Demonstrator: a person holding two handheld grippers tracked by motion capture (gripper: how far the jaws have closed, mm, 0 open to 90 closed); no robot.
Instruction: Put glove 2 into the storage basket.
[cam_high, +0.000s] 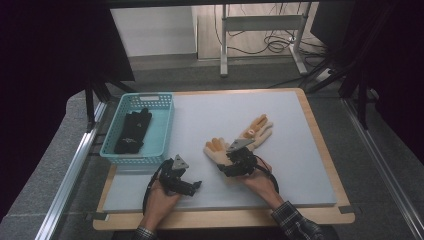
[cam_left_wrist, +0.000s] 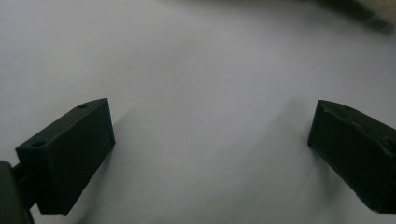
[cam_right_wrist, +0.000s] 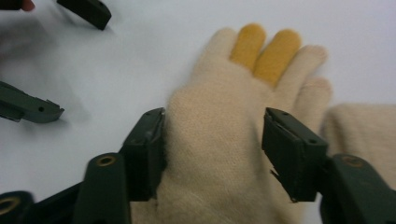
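Two cream knit gloves with orange fingertips lie on the white mat (cam_high: 200, 112). My right gripper (cam_right_wrist: 212, 149) straddles the nearer glove (cam_right_wrist: 219, 116) at its palm. Its jaws stand apart with the glove flat between them; the left pad (cam_right_wrist: 149, 149) just meets the glove's edge and does not squeeze it. In the high view this gripper (cam_high: 231, 162) sits at the wrist end of that glove (cam_high: 216, 149). The second glove (cam_high: 257, 129) lies beyond it, to the right. My left gripper (cam_left_wrist: 210, 144) is open over bare mat, low at the front left (cam_high: 192, 186).
A teal plastic basket (cam_high: 162, 130) stands at the mat's left edge with a dark glove (cam_high: 134, 131) inside. The wooden board's rim (cam_high: 320, 145) frames the mat. A metal rail (cam_high: 70, 175) runs along the left side.
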